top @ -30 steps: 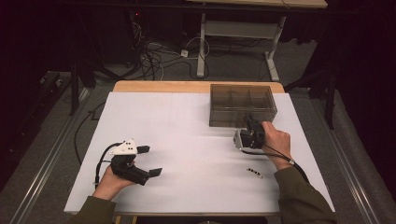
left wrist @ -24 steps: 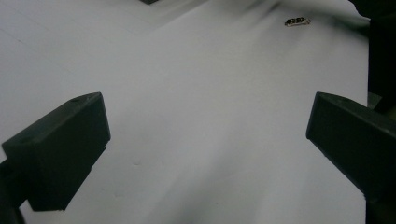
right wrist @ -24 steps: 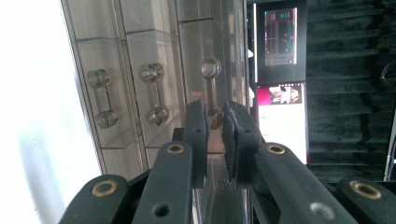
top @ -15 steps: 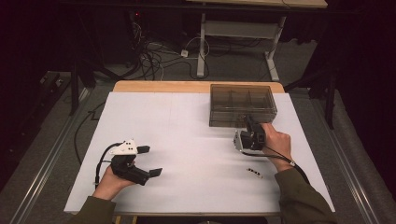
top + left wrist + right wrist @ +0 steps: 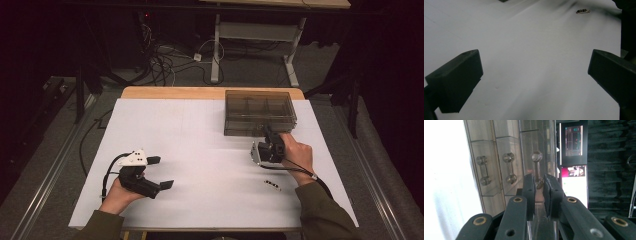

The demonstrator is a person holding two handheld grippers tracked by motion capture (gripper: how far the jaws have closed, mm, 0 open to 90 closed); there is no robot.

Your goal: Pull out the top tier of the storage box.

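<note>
The right gripper [image 5: 538, 195] has its jaws pinched on the front lid edge of the clear compartment box [image 5: 259, 111], unmoved since a second ago, so opening hasn't begun, its compartments apparently empty; the left gripper [image 5: 160, 172] rests wide open, a small dark part [image 5: 272, 184] lying nearby.

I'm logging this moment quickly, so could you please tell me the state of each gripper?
Left gripper: open, holding nothing, above the white table.
Right gripper: shut on the clear box, at a handle on its front wall.
</note>
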